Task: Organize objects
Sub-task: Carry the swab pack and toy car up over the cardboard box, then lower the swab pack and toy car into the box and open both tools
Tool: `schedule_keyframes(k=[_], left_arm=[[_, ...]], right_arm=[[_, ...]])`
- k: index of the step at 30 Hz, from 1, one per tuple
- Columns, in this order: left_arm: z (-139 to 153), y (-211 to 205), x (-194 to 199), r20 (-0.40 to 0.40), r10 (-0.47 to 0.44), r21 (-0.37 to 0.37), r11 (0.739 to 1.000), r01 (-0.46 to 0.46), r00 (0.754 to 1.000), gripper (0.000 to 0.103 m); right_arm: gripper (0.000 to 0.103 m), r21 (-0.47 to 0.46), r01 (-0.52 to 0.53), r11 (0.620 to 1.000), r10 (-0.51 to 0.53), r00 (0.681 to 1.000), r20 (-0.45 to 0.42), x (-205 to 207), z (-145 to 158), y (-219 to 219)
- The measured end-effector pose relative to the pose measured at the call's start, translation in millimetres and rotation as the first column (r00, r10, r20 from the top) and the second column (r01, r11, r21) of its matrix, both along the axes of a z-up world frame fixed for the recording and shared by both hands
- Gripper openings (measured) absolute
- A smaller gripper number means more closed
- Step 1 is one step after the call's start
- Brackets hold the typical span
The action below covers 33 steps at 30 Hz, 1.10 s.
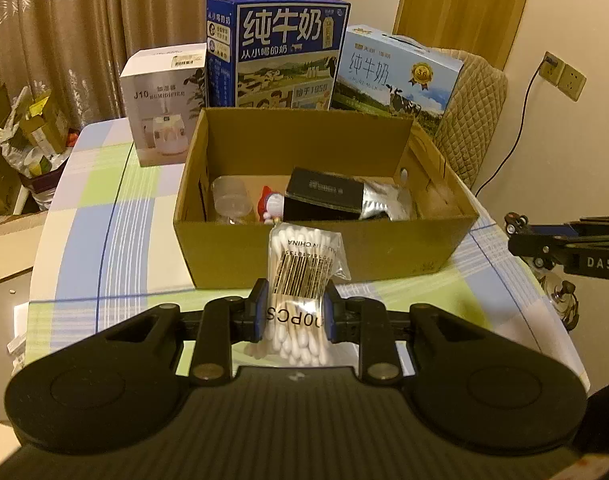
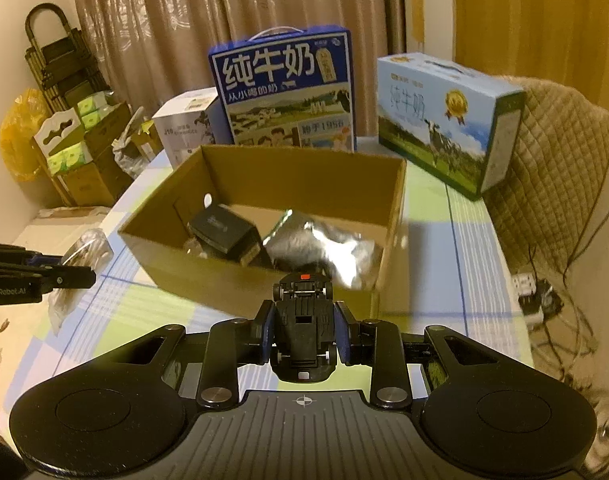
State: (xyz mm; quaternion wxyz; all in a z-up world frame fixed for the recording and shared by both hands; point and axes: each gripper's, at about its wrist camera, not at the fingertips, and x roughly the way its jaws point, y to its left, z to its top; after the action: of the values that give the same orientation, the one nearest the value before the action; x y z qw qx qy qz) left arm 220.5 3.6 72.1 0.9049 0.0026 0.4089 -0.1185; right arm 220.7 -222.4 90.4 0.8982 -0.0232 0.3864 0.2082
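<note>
The left gripper has its jaws clamped on a bag of cotton swabs, held just before the cardboard box. The right gripper has its jaws clenched on a black toy car near the box's front wall. Inside the box lie a black box, a silver pouch, a clear cup and a small figurine, on the checked tabletop.

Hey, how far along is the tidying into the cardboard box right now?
Partly done. Already in the cardboard box: a black box, a silver foil pouch, a clear plastic cup and a small toy figure. In hand: the left tongs grip a bag of cotton swabs; the right tongs grip a black toy car, both short of the box. Left: dropping both in.
</note>
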Motion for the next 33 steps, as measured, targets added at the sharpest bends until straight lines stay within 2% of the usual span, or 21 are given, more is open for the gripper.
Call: schedule_keyframes(k=[8, 15, 33], left_arm=[[16.5, 3.3, 48.6, 0.010, -0.008, -0.005, 1.000, 0.008, 1.000, 0.022], [25.0, -1.3, 81.1, 0.017, -0.015, 0.023, 1.000, 0.014, 1.000, 0.022], [18.7, -6.6, 115.9, 0.010, -0.030, 0.041, 0.999, 0.029, 1.000, 0.022]], right_arm=[[0.027, -0.043, -0.026, 0.999, 0.027, 0.999, 0.021, 43.7, 14.8, 16.1], [0.027, -0.060, -0.032, 0.998, 0.033, 0.999, 0.013, 68.7, 13.0, 23.8], [0.027, -0.078, -0.033, 0.996, 0.033, 0.999, -0.006, 103.0, 4.2, 33.6]])
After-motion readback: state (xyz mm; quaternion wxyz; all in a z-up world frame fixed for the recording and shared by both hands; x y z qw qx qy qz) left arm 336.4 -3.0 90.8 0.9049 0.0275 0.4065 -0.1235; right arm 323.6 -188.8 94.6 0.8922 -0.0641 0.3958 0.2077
